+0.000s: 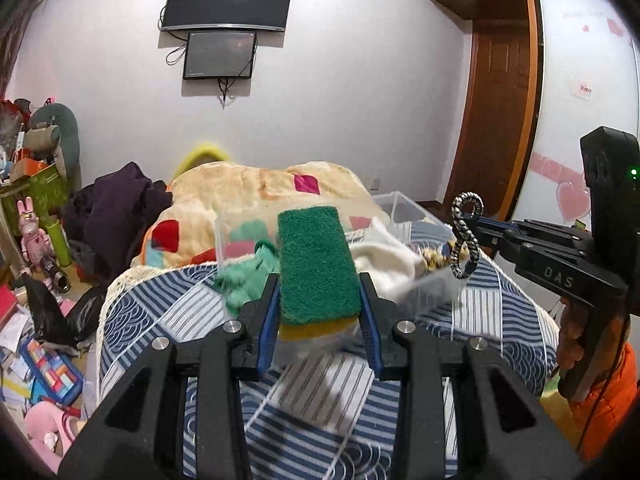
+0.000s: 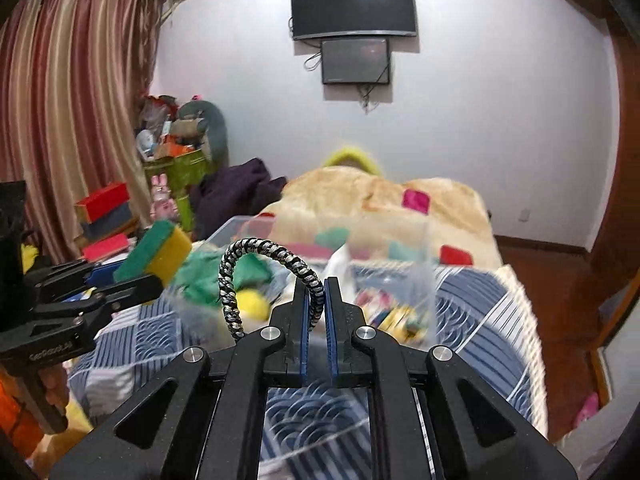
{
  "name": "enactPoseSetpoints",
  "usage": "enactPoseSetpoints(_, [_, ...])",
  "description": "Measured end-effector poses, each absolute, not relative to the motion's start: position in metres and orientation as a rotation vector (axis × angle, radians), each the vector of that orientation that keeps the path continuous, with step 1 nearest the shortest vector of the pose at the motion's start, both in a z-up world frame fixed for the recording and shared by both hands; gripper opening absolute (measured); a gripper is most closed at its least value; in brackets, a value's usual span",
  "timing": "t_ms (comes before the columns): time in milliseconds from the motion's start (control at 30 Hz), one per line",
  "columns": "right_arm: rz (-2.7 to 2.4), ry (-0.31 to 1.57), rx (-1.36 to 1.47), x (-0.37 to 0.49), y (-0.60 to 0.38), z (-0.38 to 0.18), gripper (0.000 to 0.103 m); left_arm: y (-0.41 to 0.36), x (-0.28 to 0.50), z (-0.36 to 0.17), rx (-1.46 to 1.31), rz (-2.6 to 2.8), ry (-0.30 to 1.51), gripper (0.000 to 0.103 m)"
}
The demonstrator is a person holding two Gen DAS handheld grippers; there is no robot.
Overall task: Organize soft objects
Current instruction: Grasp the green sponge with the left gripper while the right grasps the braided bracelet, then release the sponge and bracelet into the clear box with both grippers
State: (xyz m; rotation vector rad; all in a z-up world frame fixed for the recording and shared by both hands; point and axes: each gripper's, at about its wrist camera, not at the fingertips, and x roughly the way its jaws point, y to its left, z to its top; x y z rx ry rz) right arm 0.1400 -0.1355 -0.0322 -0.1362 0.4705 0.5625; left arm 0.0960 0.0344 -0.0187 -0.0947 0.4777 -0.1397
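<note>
Left tongs (image 1: 320,300) closed on a sponge (image 1: 318,264), centre of the left wrist view: green scouring face up, yellow foam beneath, gripped by its long sides and not visibly crushed. Same sponge (image 2: 154,254) at mid-left of the right wrist view, tilted, held clear of the bed. Right tongs (image 2: 316,308) nearly shut, pinching a braided cord loop (image 2: 256,264) in black, grey and white; loop arching up and to the left of the pads, stiff enough to keep its curve. Seen again at the right edge of the left view as a twisted figure hanging from the right tongs (image 1: 466,240).

Just beyond both, a clear plastic bin (image 2: 428,264) on the striped bedspread (image 1: 312,376), already holding a green cloth (image 1: 248,276), a white cloth (image 1: 384,260), a yellow soft piece (image 2: 252,304) and small multicoloured bits too blurred to name. Behind it, a cream blanket (image 1: 248,188) with coloured patches, upper centre.

Step in hand, by judgement: carrying two items toward the bin, both aloft and short of it. Next move likely calls for bringing each over the open top and releasing one at a time, so the tongs do not collide above the rim. Sponge should drop cleanly; cord may snag on a pad, so a full opening advisable.
</note>
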Motion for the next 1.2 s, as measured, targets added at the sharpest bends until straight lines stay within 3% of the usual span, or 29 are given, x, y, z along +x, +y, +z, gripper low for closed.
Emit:
enactPoseSetpoints(600, [0.547, 0.590, -0.265, 0.188, -0.092, -0.056, 0.007, 0.031, 0.169, -0.055, -0.049, -0.108, 0.618, 0.036])
enactPoseSetpoints(700, [0.552, 0.605, -0.286, 0.187, -0.094, -0.059, 0.016, 0.029, 0.167, -0.057, -0.039, -0.111, 0.627, 0.040])
enactPoseSetpoints(767, [0.557, 0.604, -0.280, 0.183, -0.099, -0.058, 0.038, 0.029, 0.164, -0.055, -0.043, -0.111, 0.621, 0.046])
enactPoseSetpoints(833, [0.553, 0.589, -0.275, 0.181, -0.103, -0.055, 0.045, 0.030, 0.160, -0.053, -0.072, -0.124, 0.623, 0.051])
enactPoseSetpoints(1200, [0.577, 0.493, -0.202, 0.151, -0.133, -0.016, 0.049, 0.031, 0.118, -0.019, -0.112, -0.150, 0.529, 0.053])
